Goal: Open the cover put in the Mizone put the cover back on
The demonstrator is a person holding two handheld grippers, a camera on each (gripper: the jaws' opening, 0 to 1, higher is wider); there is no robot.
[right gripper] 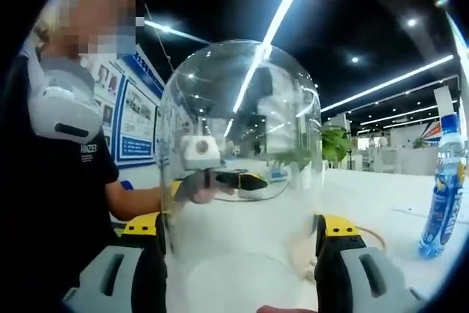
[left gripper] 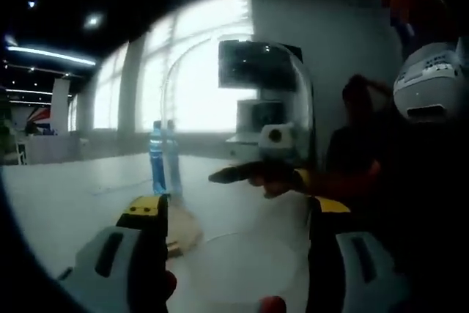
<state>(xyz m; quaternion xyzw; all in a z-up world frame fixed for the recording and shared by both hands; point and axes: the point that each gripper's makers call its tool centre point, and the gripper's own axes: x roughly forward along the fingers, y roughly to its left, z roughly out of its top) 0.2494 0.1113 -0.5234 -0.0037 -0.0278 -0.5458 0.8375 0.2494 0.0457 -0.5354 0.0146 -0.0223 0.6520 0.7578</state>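
While my right tool (right gripper: 242, 243) sits clamped on the clear dome cover (right gripper: 242, 144), its jaws pressing either side of the lower wall, my left tool (left gripper: 238, 229) reaches in from the opposite side — jaws apart, whether touching it I cannot tell. Cover looks light, rigid, slick; best gripped low by the rim. Mizone bottle (right gripper: 442, 185) stands upright on the white surface (right gripper: 381, 188), well apart. Beyond — open hall, strip lights.
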